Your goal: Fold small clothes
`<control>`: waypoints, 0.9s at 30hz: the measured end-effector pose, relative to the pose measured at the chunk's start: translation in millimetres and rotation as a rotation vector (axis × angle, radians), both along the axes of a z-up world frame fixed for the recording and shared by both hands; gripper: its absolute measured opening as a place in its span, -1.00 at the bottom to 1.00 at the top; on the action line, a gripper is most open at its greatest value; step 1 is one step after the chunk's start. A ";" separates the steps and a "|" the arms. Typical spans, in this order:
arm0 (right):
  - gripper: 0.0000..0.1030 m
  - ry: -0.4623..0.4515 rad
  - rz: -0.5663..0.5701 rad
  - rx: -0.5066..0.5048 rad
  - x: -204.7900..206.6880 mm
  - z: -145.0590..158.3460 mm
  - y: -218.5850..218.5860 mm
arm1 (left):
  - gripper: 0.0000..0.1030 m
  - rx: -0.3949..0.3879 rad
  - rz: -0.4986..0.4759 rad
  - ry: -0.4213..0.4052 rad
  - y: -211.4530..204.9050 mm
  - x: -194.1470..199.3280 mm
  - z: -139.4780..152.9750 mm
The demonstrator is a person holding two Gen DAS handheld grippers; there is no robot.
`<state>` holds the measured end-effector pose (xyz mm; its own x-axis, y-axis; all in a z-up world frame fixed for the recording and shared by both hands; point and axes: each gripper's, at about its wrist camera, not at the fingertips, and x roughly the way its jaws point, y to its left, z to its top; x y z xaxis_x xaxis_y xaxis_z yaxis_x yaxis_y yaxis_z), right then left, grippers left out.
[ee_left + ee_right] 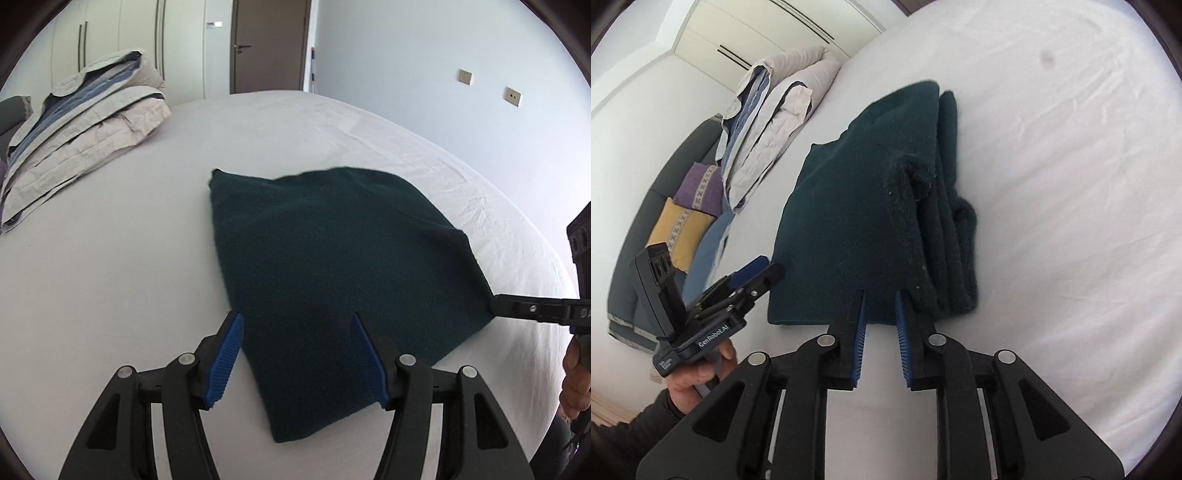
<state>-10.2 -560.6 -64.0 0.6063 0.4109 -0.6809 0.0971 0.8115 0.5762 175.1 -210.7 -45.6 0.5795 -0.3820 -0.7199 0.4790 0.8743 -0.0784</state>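
Observation:
A dark green knit garment lies folded on the white bed. My left gripper is open, its blue pads straddling the garment's near left edge, nothing held. In the right wrist view the garment shows stacked folds along its right side. My right gripper is open with a narrow gap, fingertips at the garment's near edge, apart from the cloth. The right gripper's finger shows in the left view touching the garment's right corner. The left gripper shows at the left of the right view.
A folded beige quilt lies at the bed's far left. A dark sofa with purple and yellow cushions stands beside the bed. A brown door, wardrobes and a wall with sockets lie beyond.

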 end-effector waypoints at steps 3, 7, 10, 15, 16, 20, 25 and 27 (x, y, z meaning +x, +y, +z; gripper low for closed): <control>0.44 -0.068 -0.082 -0.041 -5.9 27.0 -25.6 | 0.55 -0.079 0.096 0.024 25.6 19.5 8.0; 0.47 -0.065 -0.159 0.000 19.3 38.1 -59.2 | 0.58 -0.146 0.157 0.132 42.3 51.8 -1.2; 0.47 0.030 -0.161 0.056 55.1 19.4 -73.7 | 0.59 -0.162 0.164 0.247 40.5 74.1 -21.6; 0.43 0.148 -0.128 0.150 117.6 -20.8 -69.0 | 0.73 -0.223 0.166 0.356 30.8 93.3 -42.6; 0.36 0.153 -0.120 0.160 126.5 -28.4 -65.9 | 0.74 -0.246 0.163 0.378 28.7 96.2 -44.4; -0.20 0.174 -0.089 0.139 150.3 -37.6 -46.8 | 0.28 -0.293 0.084 0.465 12.9 106.7 -52.1; -0.51 0.172 -0.078 -0.054 162.0 -27.8 -14.6 | -0.27 -0.238 0.050 0.441 4.0 102.5 -42.1; -0.54 0.149 -0.066 -0.173 153.1 -10.8 2.8 | -0.32 -0.227 0.048 0.421 7.7 96.9 -34.3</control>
<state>142.9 -557.8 -74.8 0.5153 0.2435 -0.8217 0.2269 0.8858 0.4048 272.0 -202.9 -80.0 0.2766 -0.5365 -0.7973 0.3242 0.8331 -0.4482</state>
